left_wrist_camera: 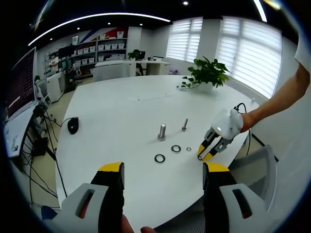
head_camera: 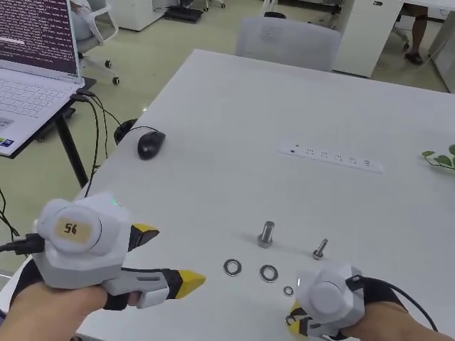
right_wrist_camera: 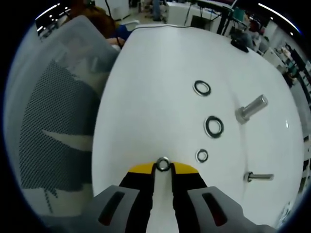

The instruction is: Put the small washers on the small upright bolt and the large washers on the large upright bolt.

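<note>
A large upright bolt (head_camera: 266, 234) and a small upright bolt (head_camera: 320, 249) stand on the white table (head_camera: 234, 128). Two large washers (head_camera: 232, 267) (head_camera: 269, 273) and a small washer (head_camera: 288, 290) lie flat in front of them. My right gripper (right_wrist_camera: 163, 167) is shut on another small washer (right_wrist_camera: 163, 164), held just above the table near its front edge. From there the loose small washer (right_wrist_camera: 202, 155), both large washers (right_wrist_camera: 214, 126) (right_wrist_camera: 202, 88), the large bolt (right_wrist_camera: 251, 108) and the small bolt (right_wrist_camera: 260, 177) lie ahead. My left gripper (head_camera: 169, 256) hovers open and empty, left of the washers.
A black mouse (head_camera: 151, 144) lies at the table's left edge and a white power strip (head_camera: 330, 155) sits beyond the bolts. An open laptop (head_camera: 28, 71) stands on a stand to the left. A grey chair (head_camera: 288, 39) is at the far side, a plant (head_camera: 441, 158) at the right.
</note>
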Action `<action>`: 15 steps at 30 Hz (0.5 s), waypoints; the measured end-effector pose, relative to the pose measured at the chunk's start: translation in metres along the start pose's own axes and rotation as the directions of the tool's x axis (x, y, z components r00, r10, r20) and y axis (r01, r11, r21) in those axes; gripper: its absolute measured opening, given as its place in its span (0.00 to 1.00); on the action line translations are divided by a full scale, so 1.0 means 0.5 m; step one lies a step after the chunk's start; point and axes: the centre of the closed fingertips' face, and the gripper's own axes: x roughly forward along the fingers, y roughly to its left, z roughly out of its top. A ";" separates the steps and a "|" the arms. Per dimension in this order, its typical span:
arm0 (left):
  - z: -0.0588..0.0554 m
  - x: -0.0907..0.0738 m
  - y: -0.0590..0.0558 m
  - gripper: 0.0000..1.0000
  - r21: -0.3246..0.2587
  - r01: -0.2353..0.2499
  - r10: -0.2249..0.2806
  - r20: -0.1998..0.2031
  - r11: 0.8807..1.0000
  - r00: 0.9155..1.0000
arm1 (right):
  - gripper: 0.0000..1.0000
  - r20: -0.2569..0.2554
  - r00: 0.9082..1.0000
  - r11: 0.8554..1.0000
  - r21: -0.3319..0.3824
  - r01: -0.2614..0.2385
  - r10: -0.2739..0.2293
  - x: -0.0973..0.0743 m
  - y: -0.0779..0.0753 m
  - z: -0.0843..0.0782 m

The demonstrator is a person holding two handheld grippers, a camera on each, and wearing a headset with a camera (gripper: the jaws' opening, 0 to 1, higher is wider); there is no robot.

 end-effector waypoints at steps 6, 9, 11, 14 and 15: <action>-0.001 0.000 0.000 0.65 0.000 0.000 0.000 -0.001 1.000 1.000 | 0.17 -0.018 0.999 0.994 -0.102 -0.041 0.040 0.000 0.003 0.000; -0.002 0.000 0.000 0.65 0.000 0.001 -0.001 -0.001 1.000 1.000 | 0.17 -0.058 0.994 0.978 -0.181 -0.100 0.091 0.001 0.009 -0.002; -0.002 0.000 -0.001 0.65 0.001 0.001 -0.001 -0.001 1.000 1.000 | 0.17 -0.072 0.992 0.973 -0.200 -0.113 0.101 0.001 0.009 -0.001; -0.003 0.000 -0.002 0.65 -0.002 0.000 0.000 0.001 1.000 1.000 | 0.17 -0.078 0.991 0.964 -0.234 -0.127 0.111 0.001 0.009 -0.001; -0.003 0.000 -0.003 0.65 -0.002 0.000 0.000 0.002 1.000 1.000 | 0.17 -0.080 0.990 0.963 -0.237 -0.130 0.114 0.001 0.009 -0.001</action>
